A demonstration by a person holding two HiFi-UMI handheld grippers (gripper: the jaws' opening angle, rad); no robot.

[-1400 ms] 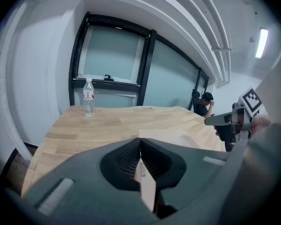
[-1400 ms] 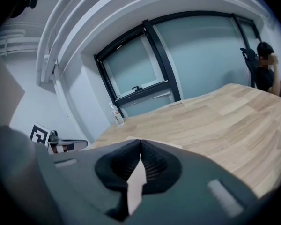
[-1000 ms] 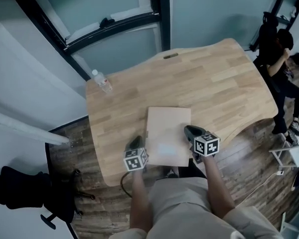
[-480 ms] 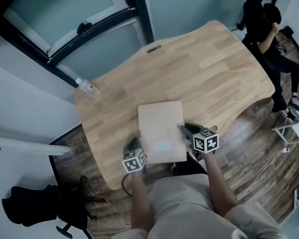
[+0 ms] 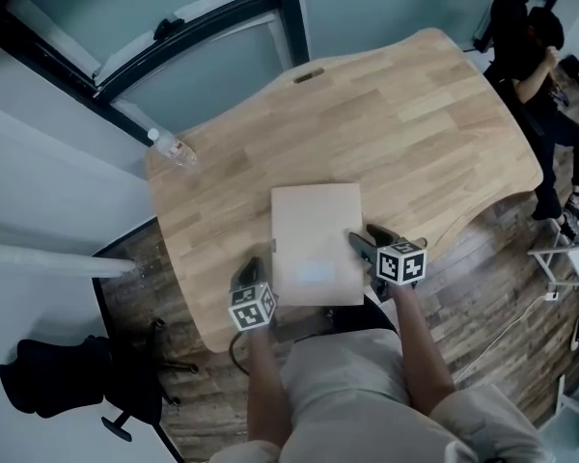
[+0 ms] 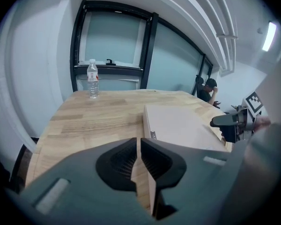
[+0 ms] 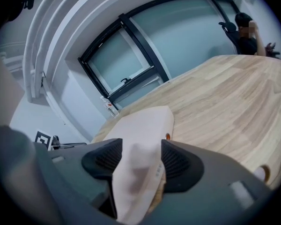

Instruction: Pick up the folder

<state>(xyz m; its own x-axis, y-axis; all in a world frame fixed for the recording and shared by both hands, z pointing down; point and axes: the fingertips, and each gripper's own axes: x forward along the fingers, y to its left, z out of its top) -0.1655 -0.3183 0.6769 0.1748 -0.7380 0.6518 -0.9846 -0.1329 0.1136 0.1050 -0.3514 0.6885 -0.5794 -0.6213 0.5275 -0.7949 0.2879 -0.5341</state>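
A flat beige folder lies on the wooden table near its front edge. My left gripper is at the folder's near left corner, shut, and I see nothing clamped in it. In the left gripper view the closed jaws sit just over the folder's left edge. My right gripper is at the folder's right edge and its jaws are opening. The right gripper view shows the folder's near corner lying between the spread jaws, with the pads not pressing on it.
A clear water bottle stands at the table's far left corner, also in the left gripper view. A seated person is beyond the table's right end. A black office chair stands on the floor at the lower left.
The right gripper's jaws have spread apart at the folder's right edge and it has sunk a little. The left gripper stays shut at the near left corner.
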